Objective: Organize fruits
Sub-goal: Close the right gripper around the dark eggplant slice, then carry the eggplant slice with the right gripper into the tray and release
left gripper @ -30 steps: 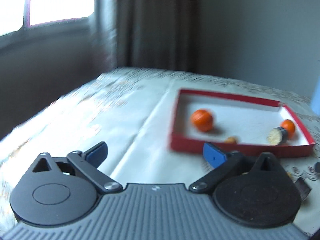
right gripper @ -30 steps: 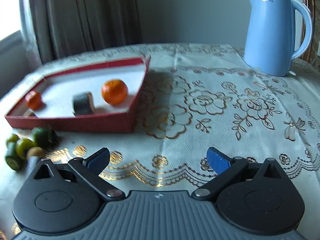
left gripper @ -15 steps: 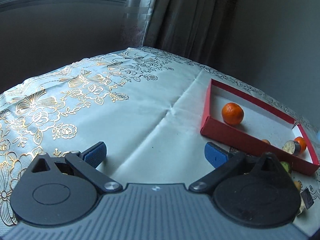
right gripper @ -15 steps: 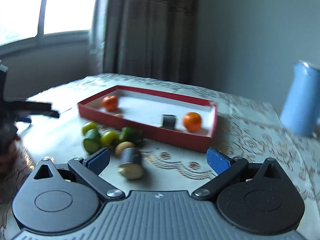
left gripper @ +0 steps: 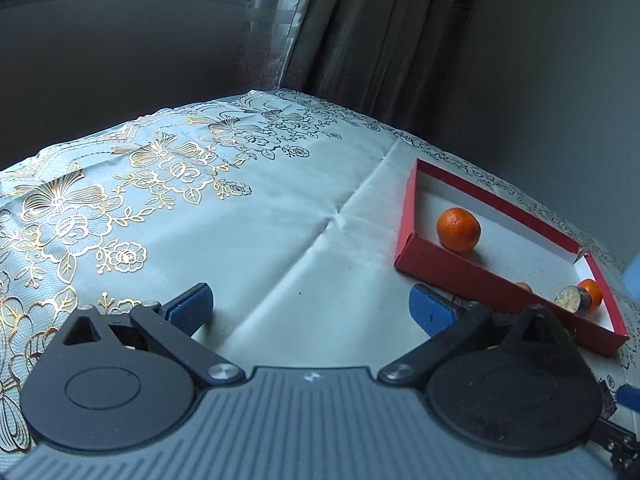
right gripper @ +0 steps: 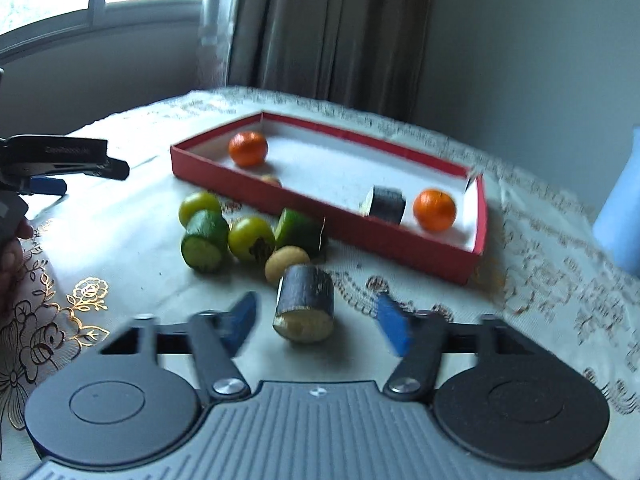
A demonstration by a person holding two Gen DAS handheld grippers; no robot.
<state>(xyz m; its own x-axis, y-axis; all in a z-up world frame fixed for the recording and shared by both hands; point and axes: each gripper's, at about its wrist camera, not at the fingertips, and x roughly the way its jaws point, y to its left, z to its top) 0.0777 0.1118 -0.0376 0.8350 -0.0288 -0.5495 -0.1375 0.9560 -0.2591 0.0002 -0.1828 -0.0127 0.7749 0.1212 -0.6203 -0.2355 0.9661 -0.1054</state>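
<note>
Right gripper closing around a dark cylinder chunk, fingers either side, not yet touching.
Red tray on desk holds two oranges, one dark chunk; beside it two yellow-green fruits, two green chunks, one tan piece. Left gripper fingers wide apart, empty.

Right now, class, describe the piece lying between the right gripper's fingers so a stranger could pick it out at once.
Start at the red tray on the patterned tablecloth. In front of it lies a loose cluster of green and yellow pieces; nearest the right gripper is a dark-skinned eggplant chunk. It is the cluster's only dark piece, its pale cut end facing the camera.
</note>
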